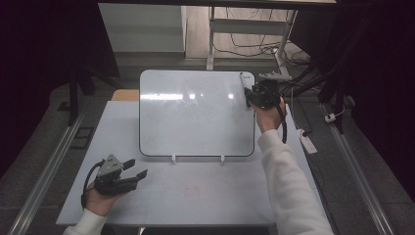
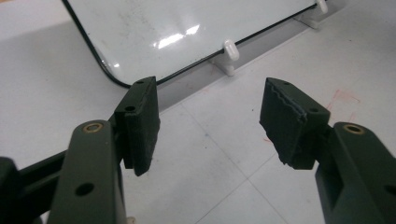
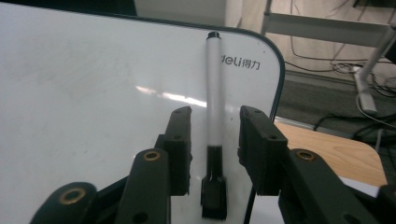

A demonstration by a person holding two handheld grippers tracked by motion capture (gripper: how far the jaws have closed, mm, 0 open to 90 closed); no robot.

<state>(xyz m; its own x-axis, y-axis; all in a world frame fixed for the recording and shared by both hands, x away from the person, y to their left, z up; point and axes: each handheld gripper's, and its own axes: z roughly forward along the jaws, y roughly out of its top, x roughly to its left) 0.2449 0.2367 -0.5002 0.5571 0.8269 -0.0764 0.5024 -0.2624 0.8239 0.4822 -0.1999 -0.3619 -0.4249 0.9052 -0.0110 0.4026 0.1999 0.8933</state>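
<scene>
My right gripper (image 3: 214, 140) is up at the far right corner of the whiteboard (image 1: 195, 117), and the marker (image 3: 214, 93) lies there between its jaws. The jaws stand apart, one on each side of the white barrel, with a gap showing on both sides, so I have straddled the marker but not yet clamped it. The marker rests flat on the board's surface, its black capped end toward me and its other end pointing at the board's far edge, just beside the printed brand name. From the high view the marker (image 1: 243, 84) sits along the board's right edge, with my right gripper (image 1: 254, 95) over its near end.

My left gripper (image 1: 137, 169) is idle, well apart from all this, resting on the bench (image 1: 205, 196) near the front left corner with its jaws spread wide and nothing between them; in its own view I look past them at the board's near left corner and one of its white clips (image 2: 229, 50).

So I judge the approach done and the grasp itself still to come: closing on the barrel, lifting it off the board, and whatever uncapping or writing follows. The board looks unwritten, so none of that has begun
</scene>
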